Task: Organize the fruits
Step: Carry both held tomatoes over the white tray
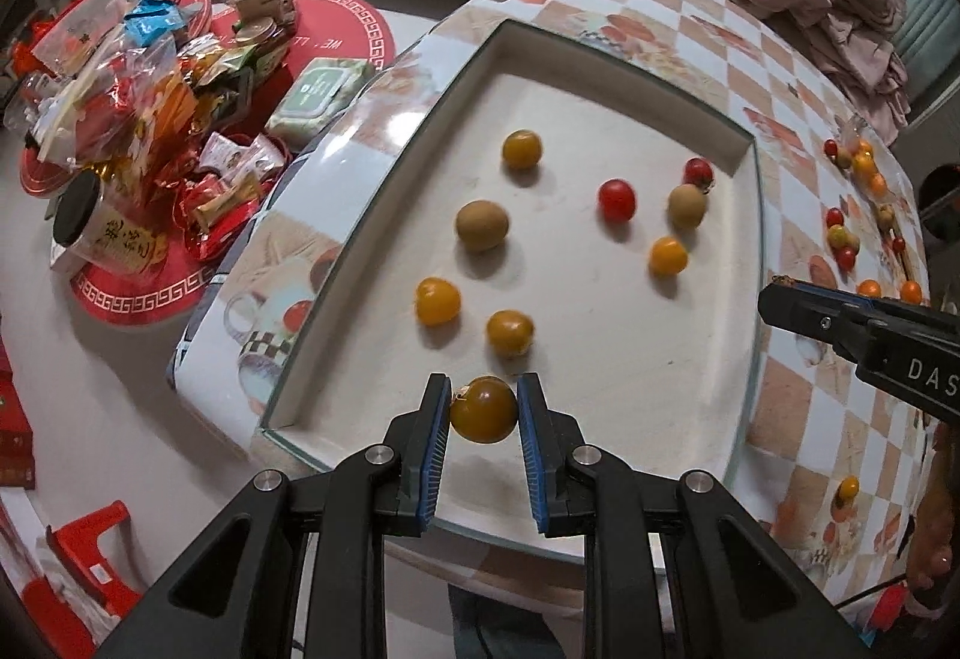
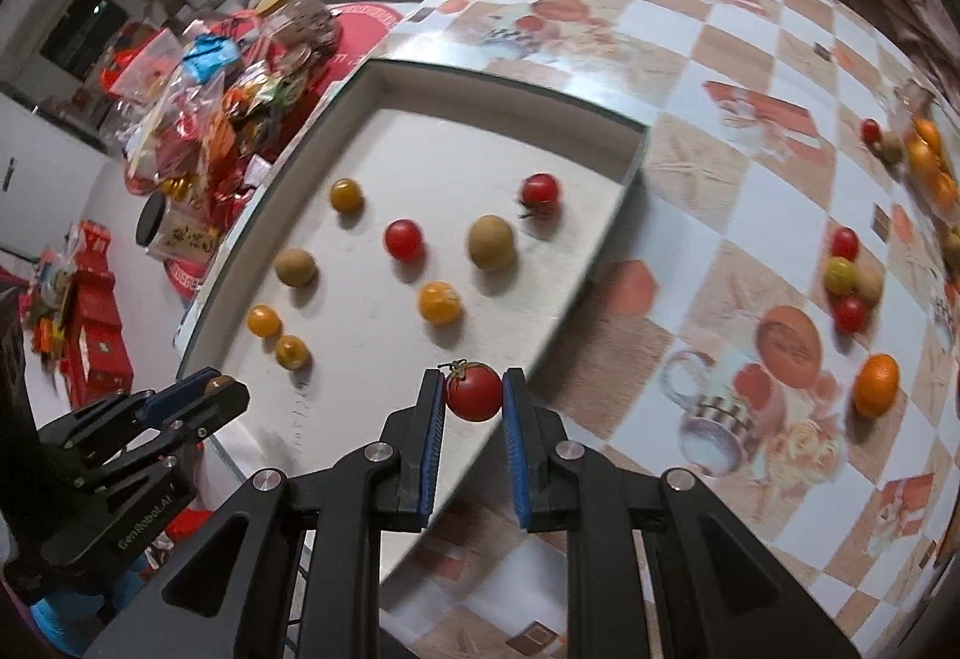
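Both tongs loaded over white tray [image 1: 600, 389].

Left tongs [image 1: 483, 407] clamp a smooth amber tomato [image 1: 483, 410], its sides hidden by ribbed blue pads [image 1: 530, 437]. Right tongs [image 2: 473, 395] clamp a glossy red tomato [image 2: 474, 392]; loose round fruits [image 2: 849, 278] farther right, blurred.

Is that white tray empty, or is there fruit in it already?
Not empty. The white tray already holds eight small fruits: four yellow, two red and two brownish, lying apart from one another.
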Tool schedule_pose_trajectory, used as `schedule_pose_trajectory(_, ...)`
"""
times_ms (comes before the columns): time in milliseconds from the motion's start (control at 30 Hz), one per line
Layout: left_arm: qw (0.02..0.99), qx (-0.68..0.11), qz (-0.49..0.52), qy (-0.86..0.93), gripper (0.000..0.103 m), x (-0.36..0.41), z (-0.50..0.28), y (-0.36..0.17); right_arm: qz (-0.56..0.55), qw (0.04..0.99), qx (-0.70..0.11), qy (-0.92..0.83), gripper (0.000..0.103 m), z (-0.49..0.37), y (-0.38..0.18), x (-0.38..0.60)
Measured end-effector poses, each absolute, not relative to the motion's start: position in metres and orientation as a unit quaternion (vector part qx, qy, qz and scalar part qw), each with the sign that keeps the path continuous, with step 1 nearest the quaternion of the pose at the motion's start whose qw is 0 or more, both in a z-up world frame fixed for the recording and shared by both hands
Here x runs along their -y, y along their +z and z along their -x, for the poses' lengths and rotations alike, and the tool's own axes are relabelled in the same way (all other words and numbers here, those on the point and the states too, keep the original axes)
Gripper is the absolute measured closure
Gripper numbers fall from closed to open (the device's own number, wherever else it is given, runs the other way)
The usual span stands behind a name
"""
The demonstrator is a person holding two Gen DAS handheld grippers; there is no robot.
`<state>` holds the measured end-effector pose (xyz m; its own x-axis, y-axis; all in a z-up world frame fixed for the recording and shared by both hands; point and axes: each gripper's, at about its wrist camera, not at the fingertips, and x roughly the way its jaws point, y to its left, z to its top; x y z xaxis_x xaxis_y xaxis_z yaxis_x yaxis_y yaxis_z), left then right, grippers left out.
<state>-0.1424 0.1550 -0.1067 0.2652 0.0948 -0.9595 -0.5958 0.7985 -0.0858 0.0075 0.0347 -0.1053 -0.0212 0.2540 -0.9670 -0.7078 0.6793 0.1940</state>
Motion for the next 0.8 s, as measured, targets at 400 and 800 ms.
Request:
schedule_pose_trajectory(400,0.752,-0.578,0.213,0.234,0.078,-0.168,0.144,-0.131,0.207,0.655,-0.629,0.363,0.082,0.006,-0.127,-0.056)
schedule_pose_trajectory(800,0.749,-0.584,0.211,0.229,0.078,-0.169,0.138,-0.14,0.239,0.652,-0.619,0.366,0.082,0.012,-0.143,-0.071)
